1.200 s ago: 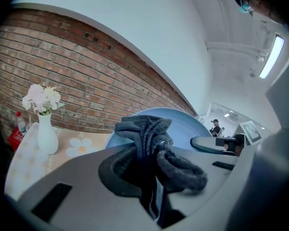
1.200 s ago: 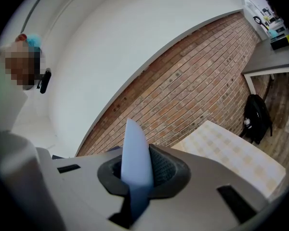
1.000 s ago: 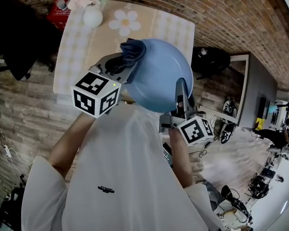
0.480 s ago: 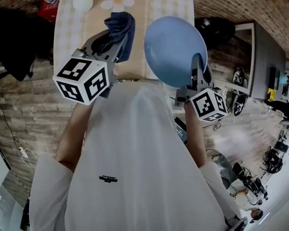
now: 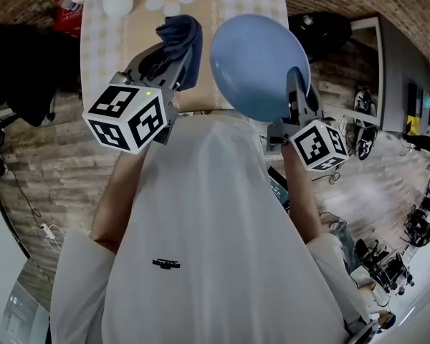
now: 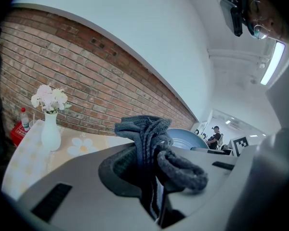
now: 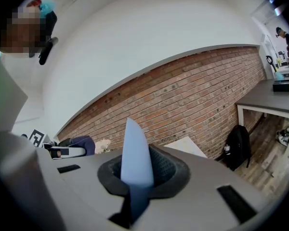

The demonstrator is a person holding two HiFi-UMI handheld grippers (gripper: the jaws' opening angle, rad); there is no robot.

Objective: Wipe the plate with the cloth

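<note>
My left tool (image 5: 169,64) is clamped tight on the bunched dark cloth (image 5: 180,40), which pokes out past the jaw tips; my right tool (image 5: 296,97) pinches the near rim of the blue plate (image 5: 254,59), held up off the bench (image 5: 100,45) above its near edge; cloth and plate hang side by side, near but apart; the plate lies to the cloth's right, broad face toward me; I reckon the left tool must carry the cloth rightward onto that face; the vase (image 5: 117,3) stands at the far-left corner, well apart.
</note>
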